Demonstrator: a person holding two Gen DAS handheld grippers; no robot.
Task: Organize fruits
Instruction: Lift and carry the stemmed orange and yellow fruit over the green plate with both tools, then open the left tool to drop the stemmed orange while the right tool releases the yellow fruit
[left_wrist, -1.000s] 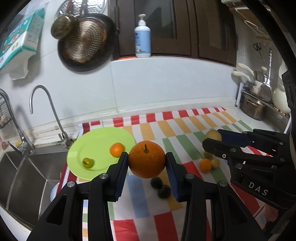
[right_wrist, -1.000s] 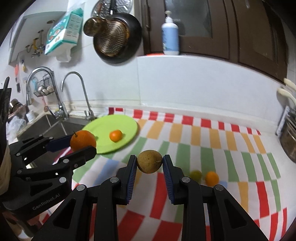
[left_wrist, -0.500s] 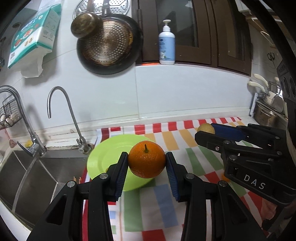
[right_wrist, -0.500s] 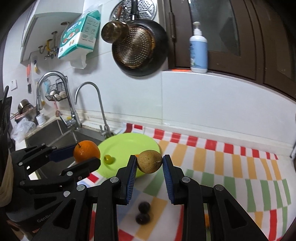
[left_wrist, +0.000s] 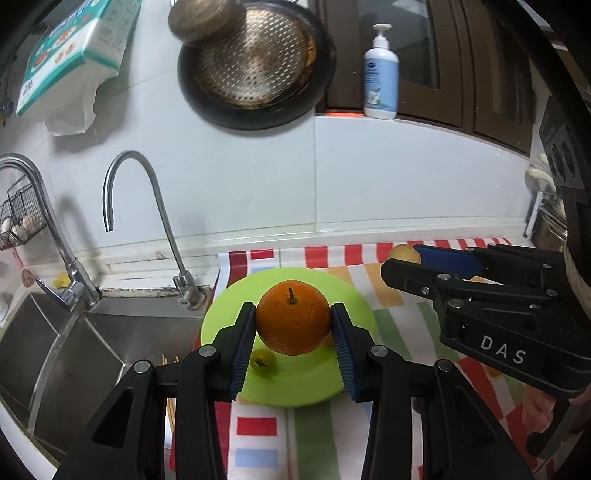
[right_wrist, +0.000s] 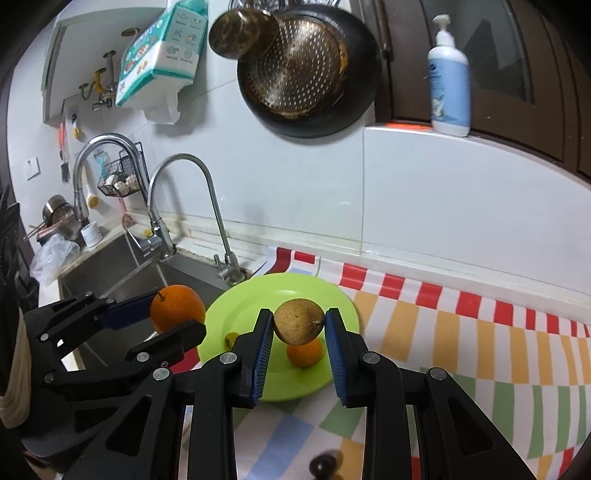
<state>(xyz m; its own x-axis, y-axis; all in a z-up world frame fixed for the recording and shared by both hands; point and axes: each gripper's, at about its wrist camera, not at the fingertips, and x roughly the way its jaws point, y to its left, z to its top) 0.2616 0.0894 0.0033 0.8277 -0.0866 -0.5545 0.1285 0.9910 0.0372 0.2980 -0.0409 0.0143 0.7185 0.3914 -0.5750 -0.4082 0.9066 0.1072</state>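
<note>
Both grippers have carried their fruit over the green plate.
Left gripper clamps the orange, right gripper the brown fruit; released high, either could roll off onto the cloth or knock the small orange below.

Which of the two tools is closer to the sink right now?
The left. The left tool, gripping the big orange, hangs by the sink's edge. The right tool, holding a brown fruit, is over the green plate.
</note>
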